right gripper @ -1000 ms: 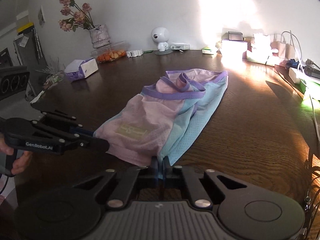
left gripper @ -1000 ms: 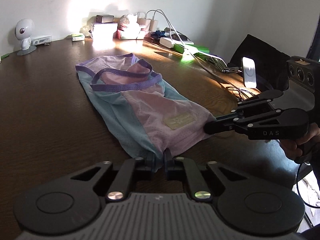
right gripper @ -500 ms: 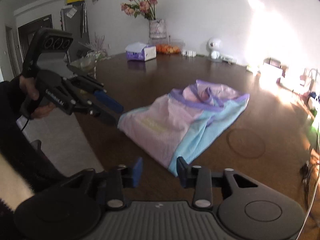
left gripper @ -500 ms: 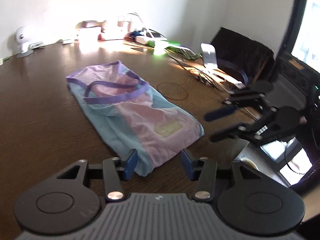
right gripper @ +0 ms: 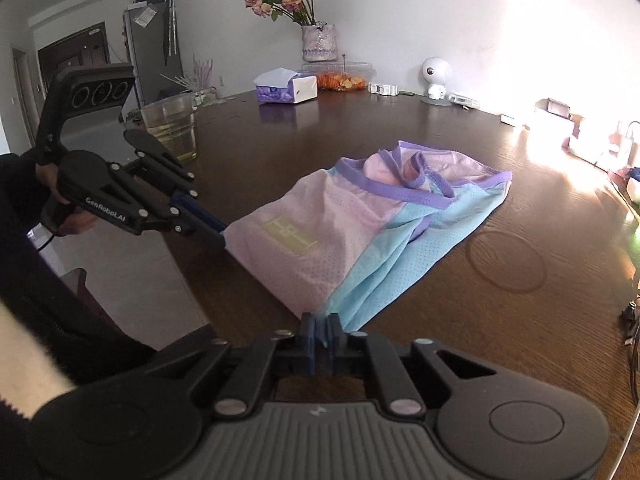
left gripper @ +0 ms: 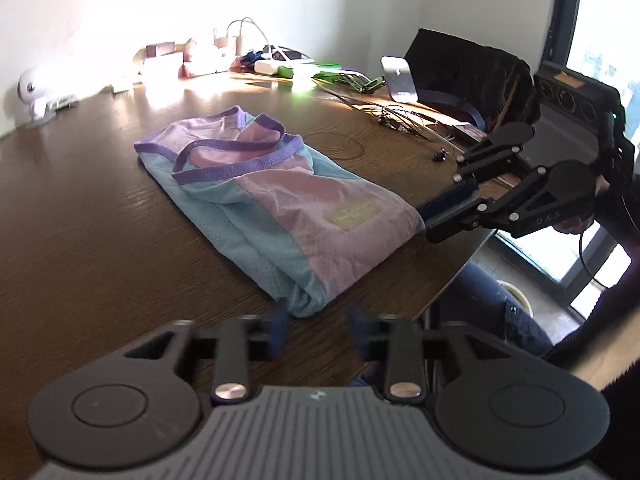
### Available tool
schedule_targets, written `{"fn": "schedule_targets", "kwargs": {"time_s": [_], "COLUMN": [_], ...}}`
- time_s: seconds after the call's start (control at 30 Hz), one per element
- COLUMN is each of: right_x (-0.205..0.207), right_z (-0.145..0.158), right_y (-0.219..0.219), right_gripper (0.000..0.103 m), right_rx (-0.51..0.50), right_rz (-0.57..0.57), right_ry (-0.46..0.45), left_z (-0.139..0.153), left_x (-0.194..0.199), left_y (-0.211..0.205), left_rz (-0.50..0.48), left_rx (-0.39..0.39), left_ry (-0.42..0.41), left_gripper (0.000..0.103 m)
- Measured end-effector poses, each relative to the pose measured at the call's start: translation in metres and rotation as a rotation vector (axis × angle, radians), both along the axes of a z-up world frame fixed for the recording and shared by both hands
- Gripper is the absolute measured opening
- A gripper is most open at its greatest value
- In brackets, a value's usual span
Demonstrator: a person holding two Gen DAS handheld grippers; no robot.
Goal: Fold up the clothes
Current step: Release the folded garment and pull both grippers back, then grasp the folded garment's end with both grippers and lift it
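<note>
A pink, light-blue and purple-trimmed mesh garment [left gripper: 280, 208] lies folded lengthwise on the dark wooden table [left gripper: 80, 220]; it also shows in the right wrist view [right gripper: 360, 232]. My left gripper [left gripper: 316, 330] is open, its blurred blue fingertips on either side of the garment's near blue corner. In the right wrist view the left gripper [right gripper: 218, 236] sits at the pink corner. My right gripper [right gripper: 322, 330] is shut on the garment's blue hem corner. In the left wrist view the right gripper [left gripper: 424, 218] touches the pink corner.
Boxes, chargers and cables [left gripper: 280, 64] crowd the far table edge. A dark chair [left gripper: 472, 68] stands at the right. A glass [right gripper: 172, 128], tissue box [right gripper: 286, 88], vase of flowers [right gripper: 316, 40] and small white robot figure [right gripper: 434, 76] stand at the back.
One second ago both grippers held hem corners; half a second ago both were open and pulled back. Now both are back at the hem: the right has shut on the blue corner, the left is still open.
</note>
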State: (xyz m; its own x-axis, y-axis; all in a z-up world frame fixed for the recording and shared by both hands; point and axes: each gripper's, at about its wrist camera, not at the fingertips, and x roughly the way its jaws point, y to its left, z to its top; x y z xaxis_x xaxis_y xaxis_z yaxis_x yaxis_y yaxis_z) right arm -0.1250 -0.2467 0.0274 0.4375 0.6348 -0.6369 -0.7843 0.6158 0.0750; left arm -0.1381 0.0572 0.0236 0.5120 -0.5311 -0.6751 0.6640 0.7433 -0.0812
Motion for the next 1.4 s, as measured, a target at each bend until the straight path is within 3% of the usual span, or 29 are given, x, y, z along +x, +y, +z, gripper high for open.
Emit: {"fn": "schedule_targets", "kwargs": {"time_s": [0.03,0.13,0.23,0.37,0.47,0.73,0.97,1.1,1.2,1.27,1.33,1.4], "right_x": [-0.001,0.001,0.005,0.005,0.000,-0.013,0.035,0.080,0.111,0.128,0.132,0.125], "right_z": [-0.001,-0.006,-0.009,-0.011,-0.009,0.012,0.028,0.031,0.019,0.009,-0.002,-0.001], "right_y": [0.000,0.003,0.006,0.005,0.003,-0.012,-0.005,0.007,0.020,0.029,0.036,0.034], "right_gripper": [0.028,0.026,0.022,0.005,0.002,0.001,0.001,0.002,0.002,0.003,0.007,0.010], "right_rx": [0.002,-0.008,-0.012,0.008,0.027,0.124,0.186,0.167,0.118,0.065,-0.011,-0.027], "right_rz": [-0.005,-0.021,-0.021,-0.024,-0.013,-0.002,-0.146,-0.210,-0.256,-0.290,-0.314,-0.345], "right_ry": [-0.013,-0.039,-0.048,-0.045,-0.042,-0.041,-0.141,-0.145,-0.083,-0.047,-0.033,-0.060], "left_z": [0.000,-0.003,-0.008,-0.008,-0.002,0.023,0.036,0.033,0.018,0.007,0.005,0.013], "left_x": [-0.001,0.004,0.006,0.009,0.003,-0.005,0.062,0.106,0.140,0.155,0.155,0.148], "left_y": [0.000,-0.003,-0.006,-0.003,0.001,0.018,0.010,0.002,0.000,-0.006,-0.005,0.004], "left_rz": [-0.007,-0.028,-0.045,-0.049,-0.062,-0.037,0.149,0.245,0.336,0.343,0.386,0.444], "left_rx": [-0.003,-0.002,0.007,0.003,-0.013,-0.167,-0.295,-0.258,-0.229,-0.184,-0.145,-0.138], "left_ry": [-0.013,-0.015,-0.031,-0.023,-0.027,-0.078,-0.107,-0.071,-0.004,0.045,0.041,0.034], "left_gripper": [0.050,0.049,0.041,0.005,0.004,0.003,0.003,0.003,0.004,0.006,0.014,0.035]}}
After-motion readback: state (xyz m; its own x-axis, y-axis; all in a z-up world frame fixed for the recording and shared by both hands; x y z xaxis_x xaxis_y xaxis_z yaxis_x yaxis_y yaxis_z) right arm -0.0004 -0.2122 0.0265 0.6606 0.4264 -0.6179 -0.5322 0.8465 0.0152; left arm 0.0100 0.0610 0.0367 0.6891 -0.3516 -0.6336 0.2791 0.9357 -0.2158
